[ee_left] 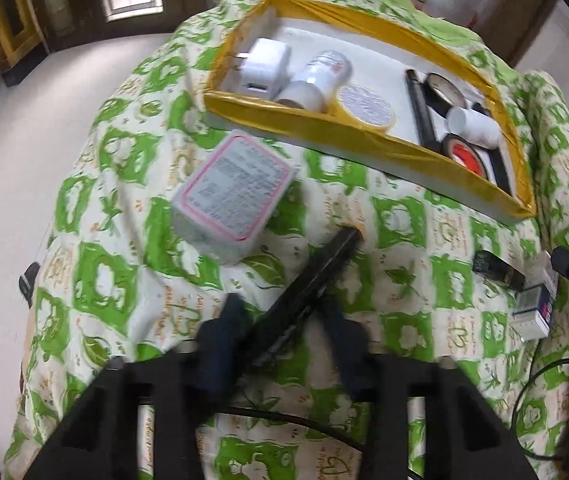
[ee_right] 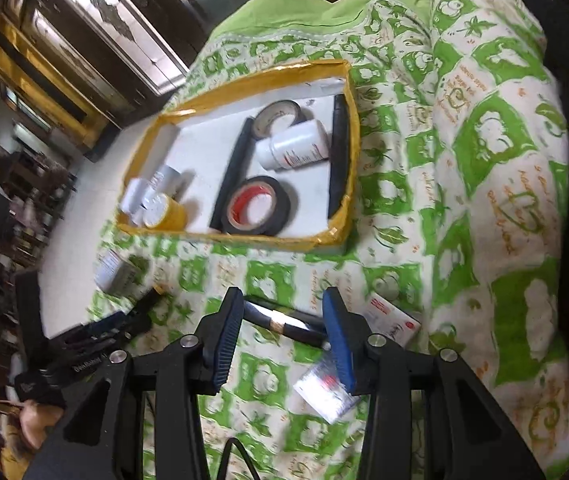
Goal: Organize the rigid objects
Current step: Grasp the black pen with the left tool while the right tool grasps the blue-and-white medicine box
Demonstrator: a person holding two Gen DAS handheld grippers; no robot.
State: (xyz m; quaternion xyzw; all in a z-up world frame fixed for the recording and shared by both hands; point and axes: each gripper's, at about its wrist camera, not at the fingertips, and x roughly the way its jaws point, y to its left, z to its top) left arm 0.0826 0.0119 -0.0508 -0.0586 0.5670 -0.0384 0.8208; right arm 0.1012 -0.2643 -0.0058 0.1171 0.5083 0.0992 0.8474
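Lying between the narrowed left gripper [ee_left: 280,316] jaws, a black bar [ee_left: 308,288] is gripped, apparently, for the yellow-rimmed tray [ee_left: 364,136], needing a lift.

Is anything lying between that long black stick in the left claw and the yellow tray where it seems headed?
Nothing visible blocks it. Past the black stick in the left claw lies bare quilt up to the yellow tray; the pink-edged box sits off to one side.

A yellow-rimmed tray [ee_left: 364,136] sits on the green-patterned cloth, holding a white charger [ee_left: 262,66], white bottles, tape rolls [ee_right: 258,205] and black sticks; beside it lies a pink-bordered box [ee_left: 230,192]. A long black bar [ee_left: 308,280] lies slantwise between the left gripper's pads; a short black tube [ee_right: 284,322] and small cartons lie nearby.
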